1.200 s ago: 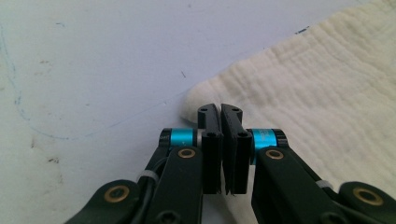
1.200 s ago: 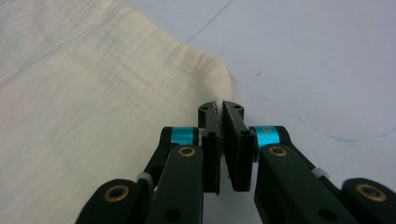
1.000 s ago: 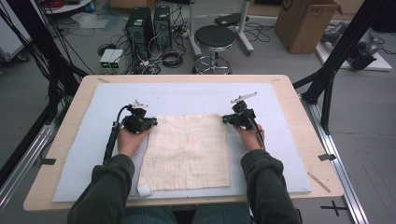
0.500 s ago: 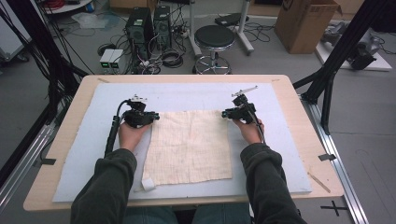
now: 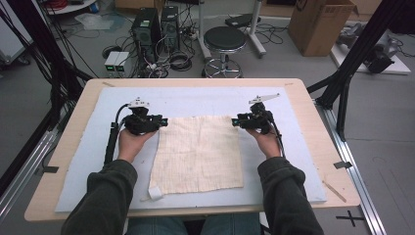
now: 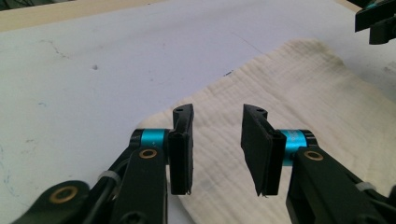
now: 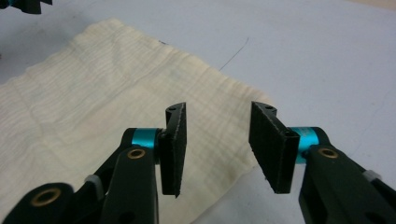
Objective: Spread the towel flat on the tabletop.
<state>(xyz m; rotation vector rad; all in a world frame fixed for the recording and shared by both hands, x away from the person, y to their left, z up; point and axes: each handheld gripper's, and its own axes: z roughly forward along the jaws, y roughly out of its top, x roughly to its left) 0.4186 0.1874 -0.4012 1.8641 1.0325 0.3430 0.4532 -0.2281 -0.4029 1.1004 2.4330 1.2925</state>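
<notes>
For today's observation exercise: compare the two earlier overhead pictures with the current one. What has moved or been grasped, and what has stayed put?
Little has changed. The left gripper and right gripper have edged slightly inward to the far corners of the cream cloth. Both sets of jaws stand open over those corners; nothing has been taken hold of. The cloth still lies flat on the pale blue mat, in the same place.

Grey floor behind: black stool (image 5: 224,39) top centre, computer towers (image 5: 155,24) upper left, cardboard box (image 5: 320,22) upper right.
</notes>
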